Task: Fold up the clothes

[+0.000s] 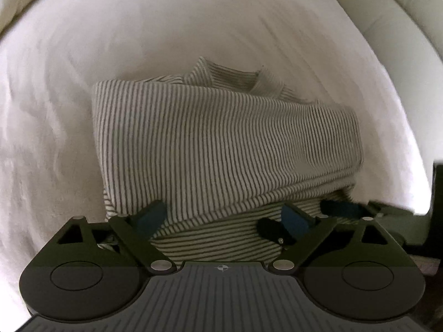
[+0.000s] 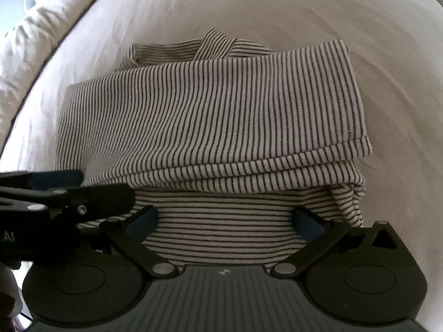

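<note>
The left gripper (image 1: pixel 223 217) is seen with its jaws spread wide, the blue pads (image 1: pixel 149 218) set to either side of the near edge of a striped garment (image 1: pixel 221 138); nothing is pinched between them, though the lower layer of cloth lies in the gap. The right gripper (image 2: pixel 225 218) is likewise held with its jaws wide, the same lower layer lying between its pads (image 2: pixel 307 221) without being clamped. In the right wrist view the left gripper (image 2: pixel 63 191) is found at the left edge, just beside the right one, its tips over the near left corner of the garment.

The garment is folded into a thick bundle of several layers. Its long axis runs left to right across both views, and its stacked hems face the grippers. On the top layer the stripes run away from the cameras; on the lower layer they run crosswise. A ribbed neckline (image 2: pixel 216 41) is shown at the far side, pointing away. The bundle rests on a white bed sheet (image 2: pixel 360 27), with a rumpled duvet (image 2: pixel 41 33) along the far left.
</note>
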### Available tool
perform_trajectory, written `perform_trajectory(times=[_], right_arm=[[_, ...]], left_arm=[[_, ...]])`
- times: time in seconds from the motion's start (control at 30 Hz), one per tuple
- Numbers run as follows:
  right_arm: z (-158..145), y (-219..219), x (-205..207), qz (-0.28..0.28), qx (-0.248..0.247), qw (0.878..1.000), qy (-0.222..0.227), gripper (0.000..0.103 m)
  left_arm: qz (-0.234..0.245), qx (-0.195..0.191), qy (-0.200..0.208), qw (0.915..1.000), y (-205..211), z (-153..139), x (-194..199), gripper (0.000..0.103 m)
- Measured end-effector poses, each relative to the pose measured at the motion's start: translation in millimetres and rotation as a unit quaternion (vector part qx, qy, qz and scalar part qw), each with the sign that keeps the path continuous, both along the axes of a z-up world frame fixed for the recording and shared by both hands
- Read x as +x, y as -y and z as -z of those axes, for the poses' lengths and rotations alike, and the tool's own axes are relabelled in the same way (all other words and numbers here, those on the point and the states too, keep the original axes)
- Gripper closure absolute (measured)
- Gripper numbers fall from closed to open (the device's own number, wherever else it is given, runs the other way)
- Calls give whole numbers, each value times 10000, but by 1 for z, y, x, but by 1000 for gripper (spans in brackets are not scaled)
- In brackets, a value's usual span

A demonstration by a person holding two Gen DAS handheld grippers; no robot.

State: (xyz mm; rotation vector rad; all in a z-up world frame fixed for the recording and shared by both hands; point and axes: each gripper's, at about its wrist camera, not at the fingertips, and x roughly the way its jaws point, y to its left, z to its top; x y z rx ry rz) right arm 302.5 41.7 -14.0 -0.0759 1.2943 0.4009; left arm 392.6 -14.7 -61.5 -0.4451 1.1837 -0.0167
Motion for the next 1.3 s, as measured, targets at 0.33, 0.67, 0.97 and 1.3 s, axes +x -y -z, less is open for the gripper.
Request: perform_trajectory(times=[0.33, 0.67, 0.97, 1.3], right_arm=[[-5, 8, -18, -95, 160, 9978, 644, 0], [-26, 48, -32, -245, 490, 9961, 684, 8], [-66, 107, 39, 827, 1454, 9856, 260, 57], [-21, 74, 106, 757, 669, 9935, 518, 42]], left_arm=[[325, 255, -38, 9991, 16, 3, 6, 0], [-135, -268, 189, 9994, -6, -18, -10, 0], [-1101, -401, 442, 9921, -94, -47, -23, 61], [-674, 361, -359, 9964, -93, -1, 18, 32]])
